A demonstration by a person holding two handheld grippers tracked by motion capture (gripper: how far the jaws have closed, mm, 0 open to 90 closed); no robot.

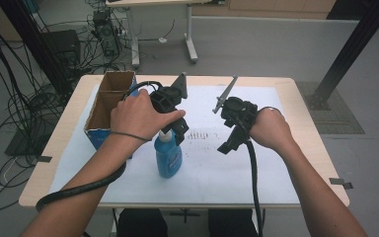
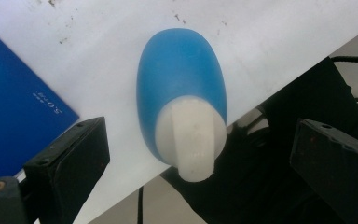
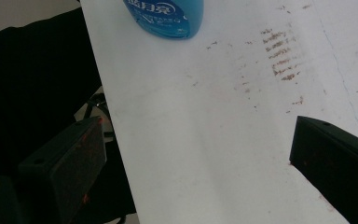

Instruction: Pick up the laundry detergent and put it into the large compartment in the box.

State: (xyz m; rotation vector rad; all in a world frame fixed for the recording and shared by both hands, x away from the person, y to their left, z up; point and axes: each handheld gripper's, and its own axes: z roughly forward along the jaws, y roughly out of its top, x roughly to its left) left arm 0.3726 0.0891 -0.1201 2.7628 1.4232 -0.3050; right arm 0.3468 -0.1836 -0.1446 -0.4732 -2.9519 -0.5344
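High view: the blue bottle [image 1: 168,157] stands upright on the worktop [image 1: 227,163], directly under the left gripper [image 1: 170,111], beside the cardboard box [image 1: 109,101]. The right gripper [image 1: 237,118] hovers apart.

Left gripper view: jaws spread wide either side of the white cap [image 2: 192,140], not touching; grasp pending.

Right gripper view: jaws released, holding nothing, above stained paper [image 3: 279,51].

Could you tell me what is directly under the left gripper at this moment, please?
The blue bottle stands upright on the white sheet below the open left gripper, its white cap between the jaws, untouched. The bottle's base is hidden.
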